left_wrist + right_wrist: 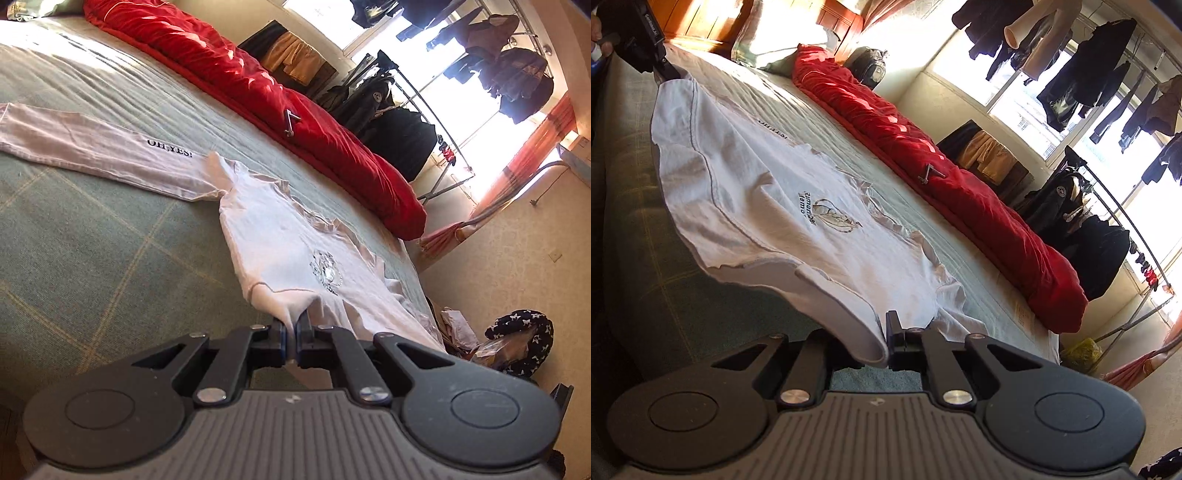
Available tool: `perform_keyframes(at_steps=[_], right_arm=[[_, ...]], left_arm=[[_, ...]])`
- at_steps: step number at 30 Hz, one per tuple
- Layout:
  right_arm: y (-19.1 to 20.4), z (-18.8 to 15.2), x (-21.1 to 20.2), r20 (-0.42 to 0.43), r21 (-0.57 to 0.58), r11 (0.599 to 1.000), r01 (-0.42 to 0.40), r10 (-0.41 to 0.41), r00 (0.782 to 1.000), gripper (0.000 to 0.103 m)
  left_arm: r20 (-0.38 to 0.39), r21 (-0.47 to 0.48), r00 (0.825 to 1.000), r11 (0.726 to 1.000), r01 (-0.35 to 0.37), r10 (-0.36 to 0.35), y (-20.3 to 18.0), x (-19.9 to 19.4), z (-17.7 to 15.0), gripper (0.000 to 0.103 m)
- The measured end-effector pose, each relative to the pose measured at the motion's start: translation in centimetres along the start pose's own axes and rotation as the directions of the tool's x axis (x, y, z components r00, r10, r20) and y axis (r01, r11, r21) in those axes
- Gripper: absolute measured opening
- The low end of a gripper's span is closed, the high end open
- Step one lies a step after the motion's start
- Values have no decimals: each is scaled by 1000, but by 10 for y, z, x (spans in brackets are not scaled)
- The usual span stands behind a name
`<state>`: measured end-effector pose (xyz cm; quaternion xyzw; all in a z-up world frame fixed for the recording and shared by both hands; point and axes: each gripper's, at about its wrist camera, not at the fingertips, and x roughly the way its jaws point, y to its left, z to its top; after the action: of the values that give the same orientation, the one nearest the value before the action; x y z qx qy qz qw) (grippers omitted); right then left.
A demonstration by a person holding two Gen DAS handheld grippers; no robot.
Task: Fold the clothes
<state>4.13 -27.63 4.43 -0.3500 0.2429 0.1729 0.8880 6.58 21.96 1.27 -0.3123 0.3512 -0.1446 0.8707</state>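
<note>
A white long-sleeved shirt with a small chest print lies front up on a green bed. One sleeve printed "OH,YES!" stretches away to the left. My left gripper is shut on a bunched corner of the shirt's near edge. In the right wrist view my right gripper is shut on the other end of that edge, and cloth drapes over its left finger. The shirt hangs lifted between both grippers, with the left gripper at the far top left.
A red quilt runs along the far side of the bed, with a small metal object on it. Beyond it stand a clothes rack with dark garments and a bright window. A pile of clothes and bags lies on the floor at right.
</note>
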Motion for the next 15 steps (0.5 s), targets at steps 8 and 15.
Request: perform_keyframes(at_steps=[8,15], right_arm=[[41,-27,23,-182,-116,980,-164,141,973,12],[70,-51,37,-356,-188,932,-308,228,906,19]], left_arm=[[-150,-40,979,989,-146,138,35,22,-28,3],[-233,67,925,954,-291,299,45,25,-47,9]])
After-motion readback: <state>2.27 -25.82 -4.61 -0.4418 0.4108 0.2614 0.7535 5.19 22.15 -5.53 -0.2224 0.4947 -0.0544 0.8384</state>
